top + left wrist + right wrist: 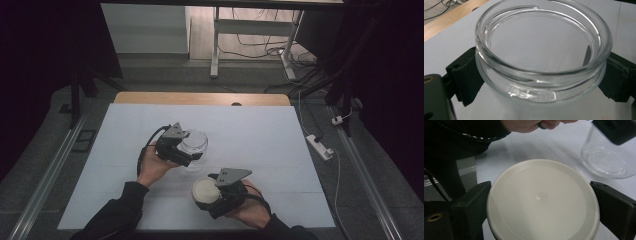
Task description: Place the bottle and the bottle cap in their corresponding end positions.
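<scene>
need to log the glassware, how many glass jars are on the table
1. The glass jar stands open near the middle of the white table, clamped by the left gripper. The right gripper holds a cream lid.

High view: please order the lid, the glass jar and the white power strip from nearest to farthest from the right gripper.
1. Lid: held between the jaws of the right gripper, near the table's front edge.
2. Glass jar: farther back and to the left, held by the left gripper.
3. Power strip: on the floor, past the table's right edge.
</scene>
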A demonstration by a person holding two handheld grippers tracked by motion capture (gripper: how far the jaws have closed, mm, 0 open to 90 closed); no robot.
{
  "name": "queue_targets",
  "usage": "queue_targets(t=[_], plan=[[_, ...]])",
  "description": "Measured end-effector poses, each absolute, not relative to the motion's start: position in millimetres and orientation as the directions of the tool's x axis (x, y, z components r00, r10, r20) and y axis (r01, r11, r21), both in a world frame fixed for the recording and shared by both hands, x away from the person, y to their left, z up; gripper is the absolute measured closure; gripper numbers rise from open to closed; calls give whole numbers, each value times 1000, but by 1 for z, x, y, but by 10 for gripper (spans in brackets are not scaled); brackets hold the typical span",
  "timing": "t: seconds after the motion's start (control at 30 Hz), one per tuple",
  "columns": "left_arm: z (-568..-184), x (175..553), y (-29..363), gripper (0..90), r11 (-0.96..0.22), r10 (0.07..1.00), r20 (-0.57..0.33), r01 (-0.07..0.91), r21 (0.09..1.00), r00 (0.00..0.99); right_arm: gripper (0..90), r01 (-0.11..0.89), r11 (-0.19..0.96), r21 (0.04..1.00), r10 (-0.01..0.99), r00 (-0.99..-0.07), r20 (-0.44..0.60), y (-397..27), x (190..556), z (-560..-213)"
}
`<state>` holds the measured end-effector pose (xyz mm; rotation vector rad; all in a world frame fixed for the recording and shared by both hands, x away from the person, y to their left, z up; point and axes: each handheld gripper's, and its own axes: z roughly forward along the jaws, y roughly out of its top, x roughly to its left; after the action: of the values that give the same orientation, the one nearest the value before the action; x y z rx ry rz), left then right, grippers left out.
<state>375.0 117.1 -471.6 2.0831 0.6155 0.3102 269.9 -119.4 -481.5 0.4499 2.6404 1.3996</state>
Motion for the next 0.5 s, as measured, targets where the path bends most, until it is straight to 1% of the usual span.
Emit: queue_targets(t=[0.5], plan=[[-476, 393, 101, 73, -461, 530, -13, 300, 835, 848, 71, 212, 556, 803, 324, -946, 26, -110, 275, -500]])
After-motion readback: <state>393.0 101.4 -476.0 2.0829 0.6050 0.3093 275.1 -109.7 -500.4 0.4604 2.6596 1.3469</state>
